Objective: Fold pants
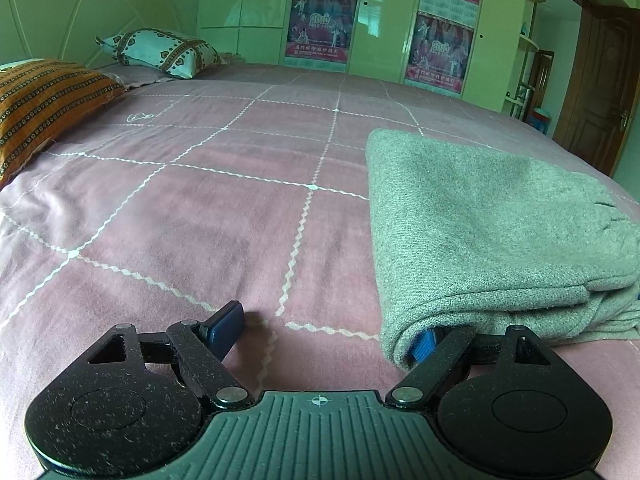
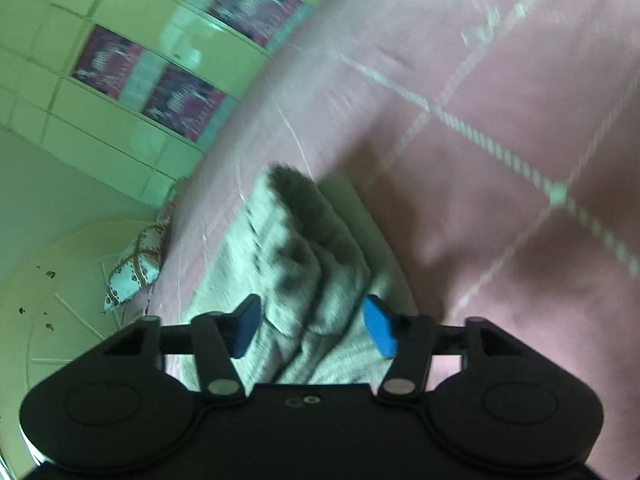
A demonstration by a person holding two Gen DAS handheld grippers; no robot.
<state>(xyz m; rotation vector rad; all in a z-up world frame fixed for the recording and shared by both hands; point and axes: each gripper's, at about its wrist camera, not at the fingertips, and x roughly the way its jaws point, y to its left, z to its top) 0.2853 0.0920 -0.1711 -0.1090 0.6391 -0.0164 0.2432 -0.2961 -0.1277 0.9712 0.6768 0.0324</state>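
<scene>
1. The bed (image 1: pixel 168 216) fills the left wrist view ahead of the left jaws, covered in a dusty pink bedspread crossed by pale zigzag stitched lines.
2. A green wardrobe (image 1: pixel 384 36) stands beyond the bed's far edge, with dark pink posters (image 1: pixel 320 26) on its doors. It shows blurred at the upper left of the right wrist view.
3. The grey knitted pants (image 1: pixel 484 236) lie folded into a thick stack on the bedspread, ahead and to the right of the left jaws. Their near left corner laps over the right-hand blue pad.
4. An orange patterned pillow (image 1: pixel 48 108) rests far ahead to the left of the left jaws. A white one with brown heart trim (image 1: pixel 164 52) sits beyond it by the headboard.
5. The left gripper (image 1: pixel 324 332) has its jaws spread wide. The left-hand pad lies on bare bedspread and the other is tucked at the folded edge of the pants. Nothing is clamped.
6. The right gripper (image 2: pixel 314 326) hangs over the pants' bunched end. Its jaws stand apart with a ridge of knit between the blue pads, which do not seem to press on it, though the view is blurred.
</scene>
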